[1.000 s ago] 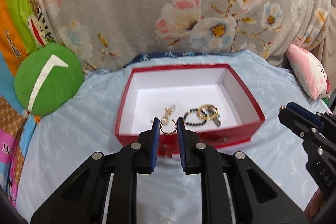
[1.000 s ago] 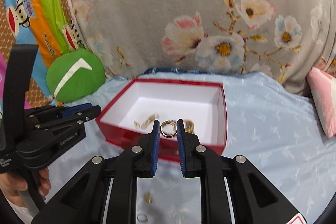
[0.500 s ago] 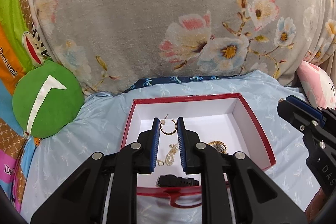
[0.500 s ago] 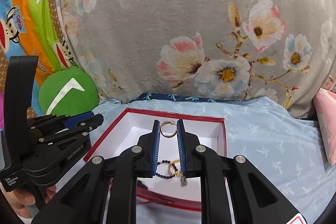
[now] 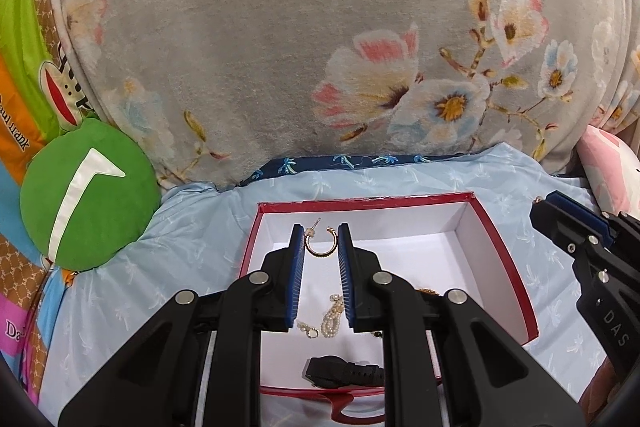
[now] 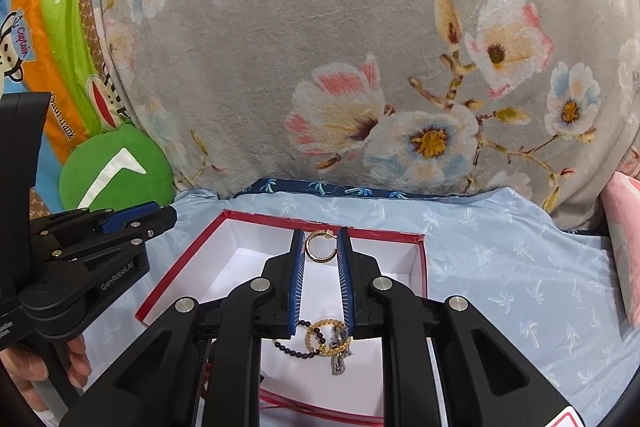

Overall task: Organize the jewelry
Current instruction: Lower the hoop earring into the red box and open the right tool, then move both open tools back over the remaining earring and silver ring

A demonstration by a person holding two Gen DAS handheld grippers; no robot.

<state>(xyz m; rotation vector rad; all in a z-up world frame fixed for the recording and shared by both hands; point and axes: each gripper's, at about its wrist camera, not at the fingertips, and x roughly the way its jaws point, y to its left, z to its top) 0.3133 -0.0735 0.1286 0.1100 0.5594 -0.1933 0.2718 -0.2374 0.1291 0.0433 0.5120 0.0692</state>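
A red box with a white inside (image 5: 498,259) (image 6: 184,267) sits on the light blue sheet. My left gripper (image 5: 321,247) is shut on a gold hoop earring (image 5: 320,245) and holds it over the box. My right gripper (image 6: 320,247) is shut on a second gold hoop earring (image 6: 320,247), also over the box. On the box floor lie a pearl earring (image 5: 332,319), a black clip (image 5: 344,373), and a dark bead bracelet with a gold ring and a silver charm (image 6: 324,343).
A large grey floral cushion (image 5: 320,47) rises behind the box. A round green pillow (image 5: 88,195) lies at the left and a pink pillow (image 5: 612,163) at the right. The right gripper's body (image 5: 592,259) shows at the right edge of the left wrist view.
Both grippers moved forward from the box's near side to above its inside, each still holding its hoop earring. The box now lies beneath the fingers.
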